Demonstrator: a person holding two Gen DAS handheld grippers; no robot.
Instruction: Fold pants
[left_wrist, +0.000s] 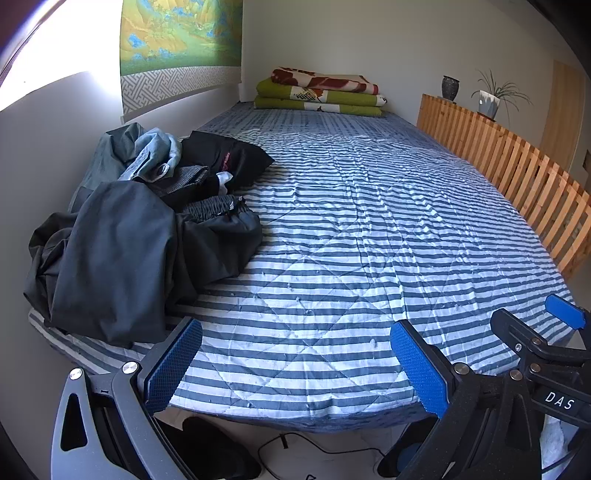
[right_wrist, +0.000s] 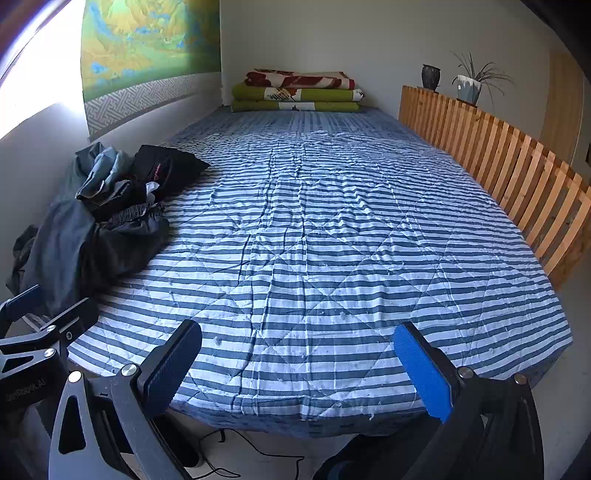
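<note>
Both hand-held grippers hover at the near edge of the bed (left_wrist: 332, 229), and both are empty. The left hand-held gripper (left_wrist: 295, 365) has its jaws spread wide, blue pads facing each other with only striped quilt between them. The right hand-held gripper (right_wrist: 297, 369) is just as wide, nothing in its grip either. In the left wrist view the right tool's blue pad pokes in at the near right edge; in the right wrist view the left tool shows at the near left.

The pants are in the heap of clothes (left_wrist: 147, 229) on the left side of the bed, against the wall. It is a jumble: dark grey fabric draped over the near left corner, a dark piece with an elastic waistband (left_wrist: 218, 208) on top toward the middle, a light blue garment (left_wrist: 155, 155) and a black piece with pink lettering (left_wrist: 225, 162) farther back. Which piece is which pair I cannot tell.

The rest of the striped quilt lies bare and wrinkled. At the far end sit folded blankets (left_wrist: 321, 92), green with a red-and-cream one on top. A wooden slat rail (left_wrist: 509, 170) runs along the right side, with a dark vase (left_wrist: 450, 88) and a potted plant (left_wrist: 491, 99) at its far end. A black cable (left_wrist: 314, 448) lies on the floor below the near edge.
</note>
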